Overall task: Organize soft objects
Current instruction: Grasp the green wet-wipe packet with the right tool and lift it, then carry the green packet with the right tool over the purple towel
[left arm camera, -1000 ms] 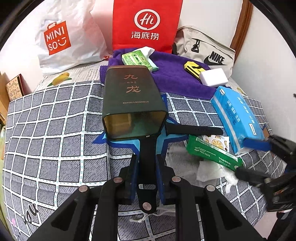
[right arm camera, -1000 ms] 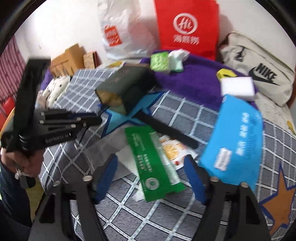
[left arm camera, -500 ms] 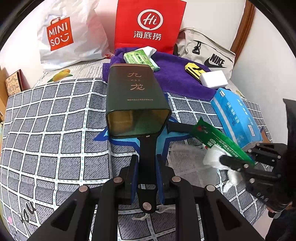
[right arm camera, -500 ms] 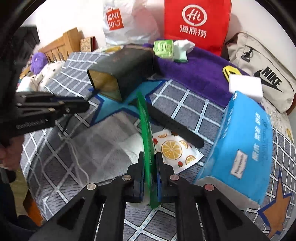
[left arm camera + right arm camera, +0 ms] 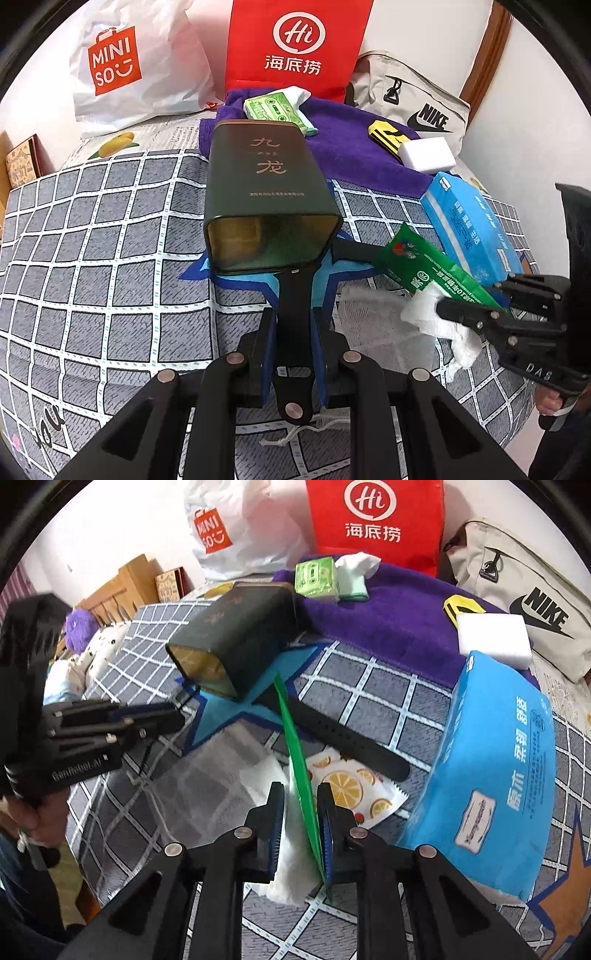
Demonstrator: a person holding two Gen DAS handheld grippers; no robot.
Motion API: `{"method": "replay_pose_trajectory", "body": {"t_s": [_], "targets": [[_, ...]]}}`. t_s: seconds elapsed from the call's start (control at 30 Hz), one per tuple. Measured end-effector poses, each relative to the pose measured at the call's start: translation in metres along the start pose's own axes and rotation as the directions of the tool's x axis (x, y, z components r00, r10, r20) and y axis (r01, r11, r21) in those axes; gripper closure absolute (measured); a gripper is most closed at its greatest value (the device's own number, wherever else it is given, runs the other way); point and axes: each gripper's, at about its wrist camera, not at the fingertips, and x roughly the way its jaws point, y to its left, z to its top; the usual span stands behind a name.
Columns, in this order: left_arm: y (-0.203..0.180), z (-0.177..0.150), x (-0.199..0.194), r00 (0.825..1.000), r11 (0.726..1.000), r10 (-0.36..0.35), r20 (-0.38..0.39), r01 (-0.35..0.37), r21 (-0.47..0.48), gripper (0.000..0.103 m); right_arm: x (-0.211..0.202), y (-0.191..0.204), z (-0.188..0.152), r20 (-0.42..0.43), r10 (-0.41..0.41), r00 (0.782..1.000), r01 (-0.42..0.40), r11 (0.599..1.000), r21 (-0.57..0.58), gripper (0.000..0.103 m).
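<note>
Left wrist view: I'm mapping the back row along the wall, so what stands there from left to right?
MINISO bag → red Hi bag → Nike bag.

Bedspread point(image 5: 92, 258): grey, white grid, blue stars
Tin point(image 5: 264, 192): dark green, gold lettering
Towel point(image 5: 354, 147): purple
Tissue pack point(image 5: 498, 768): blue
Wipes pack point(image 5: 436, 273): green
Sachet point(image 5: 351, 790): white, orange slices

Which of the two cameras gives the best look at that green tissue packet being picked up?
The left wrist view: the green tissue packet shows its printed face, lifted off the bed with white tissue trailing. The right wrist view sees it only edge-on, a thin sliver between the fingers.
</note>
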Motion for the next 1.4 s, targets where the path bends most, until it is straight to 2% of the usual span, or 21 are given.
{"method": "replay_pose_trajectory", "body": {"t_s": [0.4, 0.63, 0.77, 0.9, 1.4], "targets": [[0.003, 0.001, 0.001, 1.0, 1.0, -0.003, -0.005, 0.003, -0.009, 0.085, -0.012, -0.011, 0.007, 0.031, 0.012, 0.999, -0.013, 1.0, 0.027, 0.084], [0.006, 0.001, 0.001, 1.0, 1.0, -0.003, -0.004, 0.003, -0.016, 0.085, -0.001, -0.011, 0.007, 0.027, 0.0, 1.0, 0.0, 1.0, 0.016, 0.088], [0.006, 0.001, 0.001, 1.0, 1.0, -0.003, -0.006, 0.002, -0.022, 0.085, 0.002, -0.009, 0.009, 0.032, 0.005, 0.999, -0.005, 1.0, 0.002, 0.094], [0.005, 0.001, -0.001, 1.0, 1.0, -0.005, -0.001, 0.005, -0.025, 0.085, -0.013, -0.014, 0.011, 0.069, 0.038, 0.997, -0.04, 0.999, 0.036, 0.098], [-0.004, 0.006, -0.029, 0.999, 1.0, -0.017, 0.046, 0.018, -0.025, 0.085, -0.06, -0.023, 0.015, 0.152, 0.004, 0.988, -0.012, 0.998, 0.054, 0.098]]}}
